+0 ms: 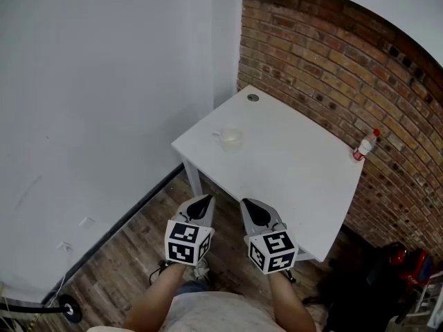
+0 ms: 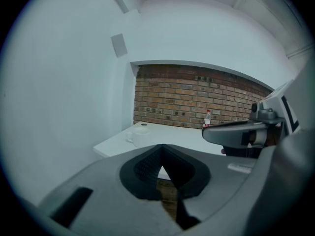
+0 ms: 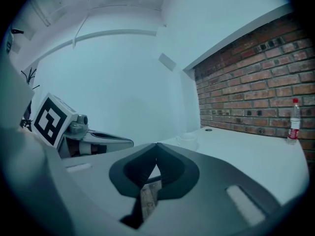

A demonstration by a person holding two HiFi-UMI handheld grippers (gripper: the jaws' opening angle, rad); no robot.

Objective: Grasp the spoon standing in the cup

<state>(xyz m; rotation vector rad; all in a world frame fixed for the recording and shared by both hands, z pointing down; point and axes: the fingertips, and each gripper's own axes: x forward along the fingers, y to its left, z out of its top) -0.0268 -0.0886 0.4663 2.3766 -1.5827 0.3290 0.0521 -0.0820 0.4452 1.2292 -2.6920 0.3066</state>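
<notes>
A white cup (image 1: 230, 138) stands on the white table (image 1: 291, 164) towards its left side. It also shows far ahead in the left gripper view (image 2: 141, 134) and the right gripper view (image 3: 188, 140). I cannot make out a spoon in it at this distance. My left gripper (image 1: 201, 203) and right gripper (image 1: 257, 210) hang side by side in front of the table's near edge, well short of the cup. Both are shut with nothing between the tips, as their own views show for the left gripper (image 2: 161, 150) and the right gripper (image 3: 156, 148).
A small bottle with a red cap (image 1: 365, 145) stands at the table's right edge by the brick wall (image 1: 332, 68). A round cable hole (image 1: 252, 97) sits at the far corner. A white wall is on the left, wooden floor below, dark bags (image 1: 387, 275) at lower right.
</notes>
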